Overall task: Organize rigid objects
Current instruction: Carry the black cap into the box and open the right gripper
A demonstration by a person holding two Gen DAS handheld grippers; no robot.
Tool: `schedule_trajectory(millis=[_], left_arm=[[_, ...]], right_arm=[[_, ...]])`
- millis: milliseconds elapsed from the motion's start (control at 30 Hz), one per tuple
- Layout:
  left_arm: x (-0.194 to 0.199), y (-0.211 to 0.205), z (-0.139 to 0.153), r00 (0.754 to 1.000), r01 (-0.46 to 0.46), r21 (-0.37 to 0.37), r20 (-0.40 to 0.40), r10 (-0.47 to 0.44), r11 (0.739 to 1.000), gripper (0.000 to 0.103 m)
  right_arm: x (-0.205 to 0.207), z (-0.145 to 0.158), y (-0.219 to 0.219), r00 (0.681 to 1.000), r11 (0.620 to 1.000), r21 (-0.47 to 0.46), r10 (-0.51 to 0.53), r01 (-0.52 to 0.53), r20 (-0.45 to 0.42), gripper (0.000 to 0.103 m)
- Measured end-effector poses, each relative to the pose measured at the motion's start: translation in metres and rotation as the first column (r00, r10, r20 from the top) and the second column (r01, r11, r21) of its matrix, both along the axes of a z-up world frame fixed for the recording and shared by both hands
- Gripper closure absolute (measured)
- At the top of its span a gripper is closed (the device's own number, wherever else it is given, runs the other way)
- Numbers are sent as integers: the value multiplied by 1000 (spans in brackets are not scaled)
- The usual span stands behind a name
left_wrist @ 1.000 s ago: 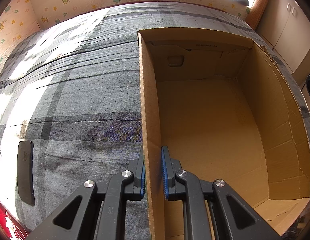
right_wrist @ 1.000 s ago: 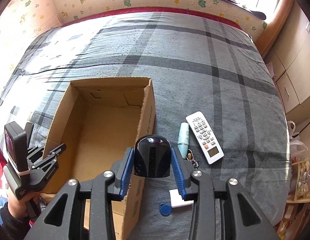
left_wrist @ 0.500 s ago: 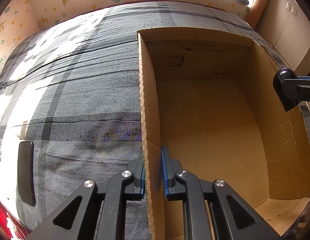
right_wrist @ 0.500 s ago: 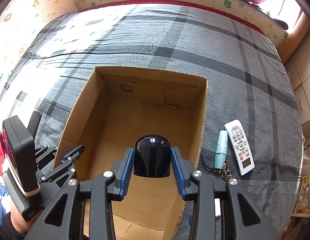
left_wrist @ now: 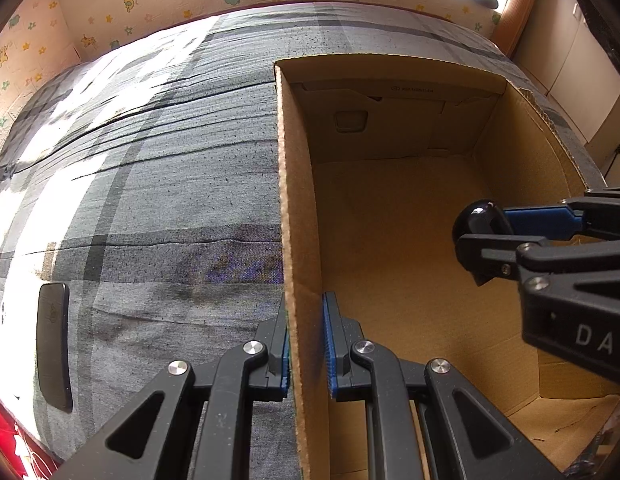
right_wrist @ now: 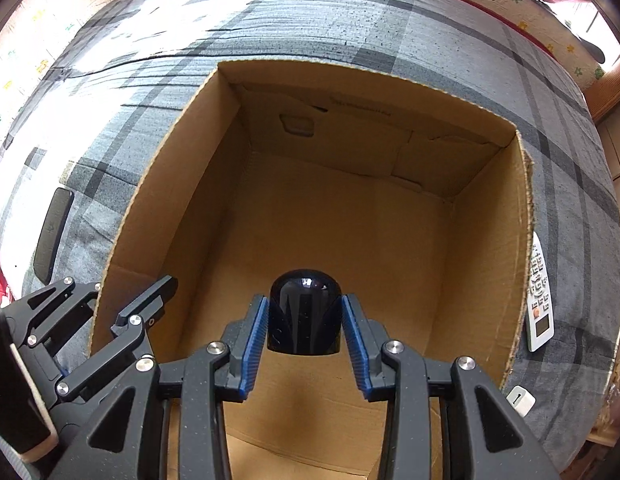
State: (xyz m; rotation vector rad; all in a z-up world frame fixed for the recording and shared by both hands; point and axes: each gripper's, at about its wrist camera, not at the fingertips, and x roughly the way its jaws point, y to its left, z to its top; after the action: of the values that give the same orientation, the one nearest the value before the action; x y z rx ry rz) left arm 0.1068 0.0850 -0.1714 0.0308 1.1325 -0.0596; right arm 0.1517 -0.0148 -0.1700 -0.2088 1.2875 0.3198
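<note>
Though partly hidden, black dome [right_wrist: 305, 312] now inside box [right_wrist: 522, 240].

box [right_wrist: 490, 240]: matt corrugated cardboard, raw edges | bedcover [left_wrist: 150, 200]: woven plaid cloth, creased | dome object [right_wrist: 305, 316]: glossy black plastic | tong pads [right_wrist: 256, 344]: ribbed blue rubber

White letters "DAS" on right gripper [left_wrist: 486, 240] body; small print on cardboard box [left_wrist: 410, 90] flap unreadable.

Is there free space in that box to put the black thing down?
Yes. The cardboard box floor is bare from wall to wall. Tightest near its left wall, where the left gripper clamps the edge. The right gripper holds the black object over the middle.
</note>
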Motion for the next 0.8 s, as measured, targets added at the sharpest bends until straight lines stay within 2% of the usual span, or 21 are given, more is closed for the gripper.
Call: schedule_trajectory(millis=[467, 733, 800], left_arm=[[0, 1, -1, 1000, -3, -6, -2, 3, 1000, 89], [0, -1, -2, 1000, -1, 3, -3, 1, 1000, 89], [0, -2, -2, 1000, -2, 4, -3, 2, 1000, 89]], right_arm=[[3, -52, 13, 995, 998, -53, 8, -14, -97, 62], [4, -47, 6, 997, 1000, -22, 5, -7, -83, 61], [5, -42, 5, 997, 1000, -22, 5, -6, -71, 57]])
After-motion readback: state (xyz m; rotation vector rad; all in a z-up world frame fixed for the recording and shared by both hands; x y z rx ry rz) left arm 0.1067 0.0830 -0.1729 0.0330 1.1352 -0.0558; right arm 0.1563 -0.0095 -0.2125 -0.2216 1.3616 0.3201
